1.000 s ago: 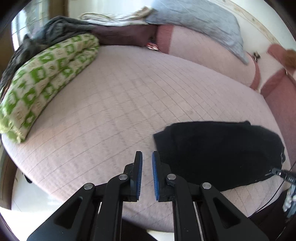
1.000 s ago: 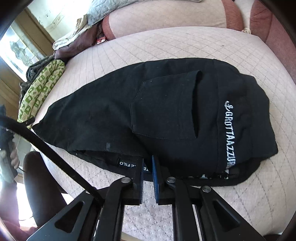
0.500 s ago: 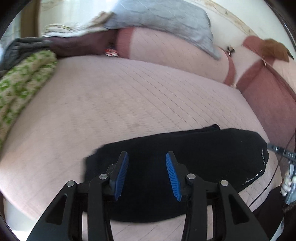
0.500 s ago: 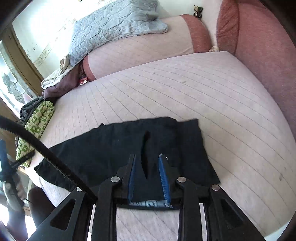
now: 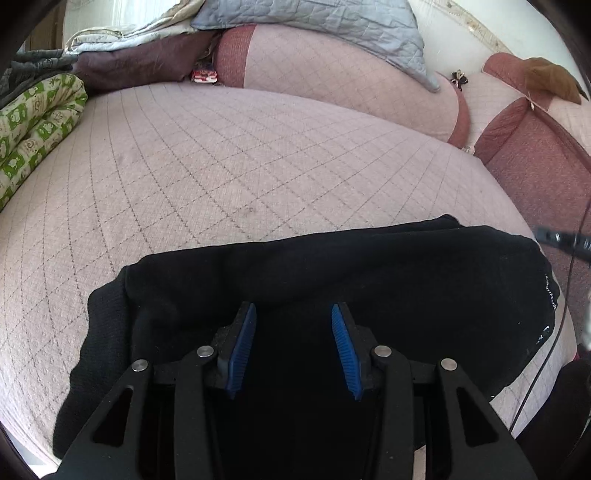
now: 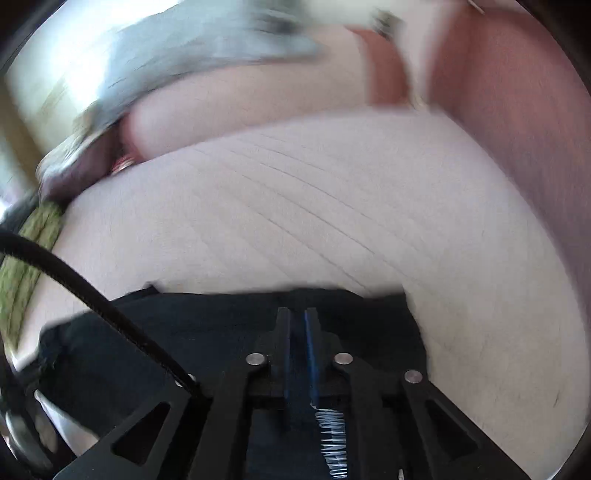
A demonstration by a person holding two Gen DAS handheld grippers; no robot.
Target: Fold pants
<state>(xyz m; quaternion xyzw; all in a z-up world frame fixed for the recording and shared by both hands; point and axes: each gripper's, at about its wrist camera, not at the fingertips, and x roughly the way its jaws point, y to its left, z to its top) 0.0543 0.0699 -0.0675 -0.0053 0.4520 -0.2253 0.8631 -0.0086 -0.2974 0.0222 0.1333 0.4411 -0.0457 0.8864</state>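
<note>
The black pants [image 5: 332, 269] lie folded on the pink quilted bed, at its near edge. My left gripper [image 5: 293, 317] is open, its blue pads spread wide just above the black fabric near the left end. In the blurred right wrist view the pants [image 6: 207, 325] fill the bottom, with a white-lettered waistband [image 6: 330, 439] under the fingers. My right gripper [image 6: 298, 323] has its pads nearly together on the waistband end of the pants.
The pink quilted bed [image 5: 229, 158] stretches ahead. A green patterned blanket [image 5: 33, 122] lies at the left edge. Grey quilt [image 5: 332, 29] and pink bolsters [image 5: 351, 74] line the back. A dark red cushion [image 5: 546, 162] stands at the right. A black cable [image 6: 92, 291] crosses the right wrist view.
My left gripper opened and moved right, over the pants. My right gripper opened, moved in low over the waistband end, then closed on it; its view is now motion-blurred.
</note>
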